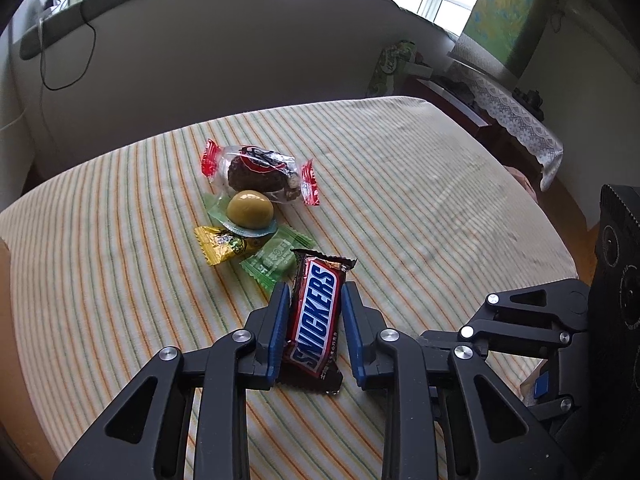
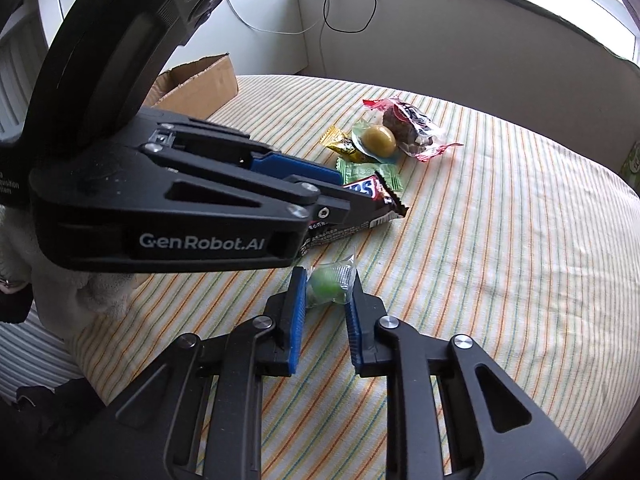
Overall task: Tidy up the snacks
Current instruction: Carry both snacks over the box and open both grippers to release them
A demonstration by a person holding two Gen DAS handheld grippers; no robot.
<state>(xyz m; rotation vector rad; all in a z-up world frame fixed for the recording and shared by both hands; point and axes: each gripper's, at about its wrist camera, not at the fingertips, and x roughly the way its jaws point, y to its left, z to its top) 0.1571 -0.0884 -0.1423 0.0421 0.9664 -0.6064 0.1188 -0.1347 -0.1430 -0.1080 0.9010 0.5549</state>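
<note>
Six wrapped snacks, one box, two tongs.

On the striped worktop (image 1: pixel 400 168): one Snickers bar (image 1: pixel 314 312), one clear-wrapped brown cake with red ends (image 1: pixel 262 174), one round yellow sweet on a green wrapper (image 1: pixel 250 211), one yellow-wrapped candy (image 1: pixel 220 246), one pale green packet (image 1: pixel 274 262) and one small green candy in clear wrap (image 2: pixel 330 285). One open cardboard box (image 2: pixel 200 86) stands at the far left edge. Two tongs: left tongs (image 1: pixel 314 308), right tongs (image 2: pixel 329 292).

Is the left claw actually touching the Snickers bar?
Cannot tell. In the left wrist view the left gripper straddles the Snickers bar; its left pad seems against the wrapper, with a sliver of cloth beside the right.
</note>
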